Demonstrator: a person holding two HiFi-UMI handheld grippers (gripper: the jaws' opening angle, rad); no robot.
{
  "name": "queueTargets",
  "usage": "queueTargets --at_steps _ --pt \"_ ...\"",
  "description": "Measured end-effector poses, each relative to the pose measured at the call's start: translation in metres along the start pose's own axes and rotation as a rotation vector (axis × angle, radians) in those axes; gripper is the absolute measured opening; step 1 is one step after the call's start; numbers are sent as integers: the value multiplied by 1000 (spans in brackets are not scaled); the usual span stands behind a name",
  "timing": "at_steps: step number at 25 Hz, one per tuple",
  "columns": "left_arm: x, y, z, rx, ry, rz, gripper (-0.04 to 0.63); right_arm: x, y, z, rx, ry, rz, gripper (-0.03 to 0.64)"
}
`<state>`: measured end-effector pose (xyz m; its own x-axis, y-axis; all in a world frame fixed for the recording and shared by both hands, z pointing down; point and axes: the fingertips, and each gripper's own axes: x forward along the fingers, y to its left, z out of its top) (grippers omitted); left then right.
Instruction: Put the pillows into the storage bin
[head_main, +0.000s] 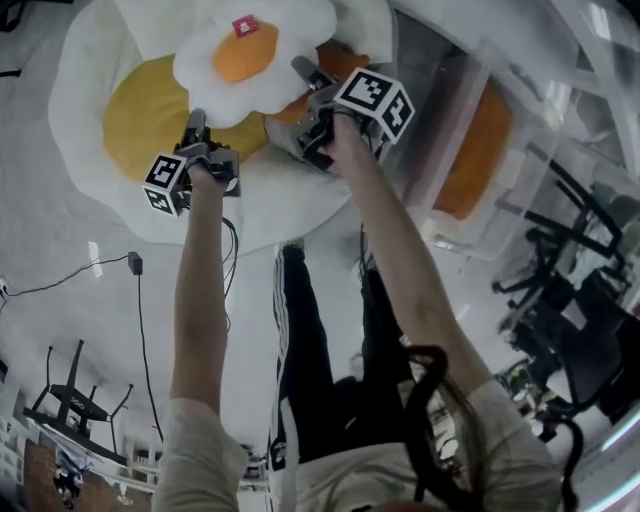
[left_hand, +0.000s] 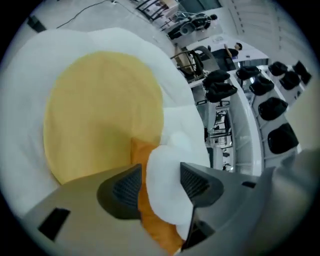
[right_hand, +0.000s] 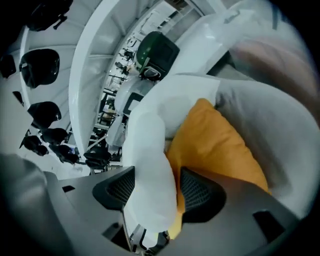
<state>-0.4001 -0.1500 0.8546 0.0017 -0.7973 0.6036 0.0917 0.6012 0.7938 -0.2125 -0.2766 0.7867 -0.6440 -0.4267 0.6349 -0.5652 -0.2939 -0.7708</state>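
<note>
The left gripper (head_main: 195, 125) (left_hand: 161, 185) has its 2 jaws spread wide, and the white rim of the small fried-egg pillow (head_main: 250, 55) (left_hand: 167, 172) fills the gap between them without looking pinched. The right gripper (head_main: 308, 80) (right_hand: 157, 187) is released the same way, with the opposite rim (right_hand: 150, 150) running between its jaws. Beyond the left jaws lies the large fried-egg pillow (head_main: 140, 110) (left_hand: 100, 110). The clear storage bin (head_main: 530, 150) stands off to the outer side of the right jaws.

Black cable (head_main: 140, 330) with adapter (head_main: 134, 263) on pale floor (head_main: 60, 320); black office chairs (head_main: 585, 335) at right
</note>
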Motion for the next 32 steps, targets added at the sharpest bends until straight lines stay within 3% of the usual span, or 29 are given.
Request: queueTargets --at_steps 2,3,4,6,7,8,11,12,13,16,17,18,21,22,23,28,32 --pt "5 -1 -2 -129 5 -91 237 5 -1 -4 32 5 6 266" --pt "6 -5 -2 -189 1 -140 211 6 2 -7 49 19 22 197" --pt "5 -8 0 -231 -5 -172 185 7 6 -10 73 31 43 176" --pt "2 -13 1 -248 -13 -193 129 5 10 -13 128 37 82 123" --pt "-2 -23 0 -215 -3 -233 104 3 12 -13 146 35 94 105" --pt "-11 -46 -5 -145 29 -351 85 1 14 -13 155 32 104 91" --pt "-53 -173 -34 121 217 -1046 57 -11 29 -6 155 7 146 66" --pt "-63 -200 -41 157 252 -1176 54 -17 36 -2 158 -6 166 63" --pt "-69 -215 -46 171 267 -1225 52 -23 43 3 164 -20 188 60" --pt "-84 -242 -62 179 287 -1233 49 -51 62 22 187 -71 262 58" --pt "-84 -246 -70 170 286 -1188 49 -65 66 32 195 -94 290 58" --pt "-80 -243 -78 147 273 -1092 49 -81 68 43 205 -120 316 58" --pt "-57 -220 -106 18 198 -688 49 -139 71 75 220 -196 383 57" --pt "-52 -217 -119 -15 187 -602 49 -157 70 84 223 -221 403 57" --pt "-50 -220 -136 -29 194 -568 49 -175 68 93 228 -247 420 57" --pt "-58 -254 -267 -17 337 -639 49 -293 23 153 259 -422 466 57" --pt "-64 -259 -389 1 476 -651 49 -395 -36 197 271 -579 467 57"
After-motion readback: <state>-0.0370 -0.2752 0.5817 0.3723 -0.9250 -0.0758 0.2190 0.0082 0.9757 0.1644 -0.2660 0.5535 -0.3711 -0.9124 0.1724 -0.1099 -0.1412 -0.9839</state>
